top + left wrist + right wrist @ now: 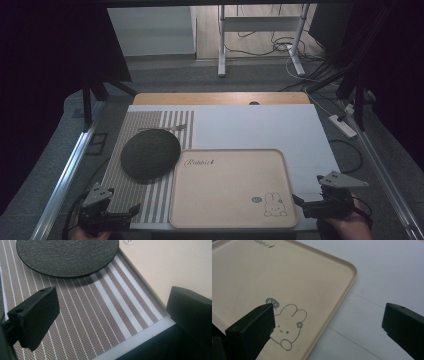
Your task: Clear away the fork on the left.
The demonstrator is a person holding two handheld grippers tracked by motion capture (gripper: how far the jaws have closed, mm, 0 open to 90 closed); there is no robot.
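Observation:
A beige tray [230, 192] with a rabbit drawing [275, 205] lies at the table's front centre. Left of it, a dark round plate [150, 154] rests on a striped placemat [150, 202], its edge slightly over the tray's corner. A fork [172, 128] lies beyond the plate. My left gripper [131, 212] hovers open over the placemat's near edge [112, 315], with the plate [67, 255] ahead of it. My right gripper [300, 206] stands open at the tray's near right corner [328, 325], straddling the tray's rim [332, 312] beside the rabbit [289, 325]. Both hold nothing.
A white sheet [260, 125] covers the tabletop, and a wooden edge [220, 98] shows at the back. Metal frame rails [65, 175] run along both sides. A power strip [342, 125] and cables lie on the floor at the right.

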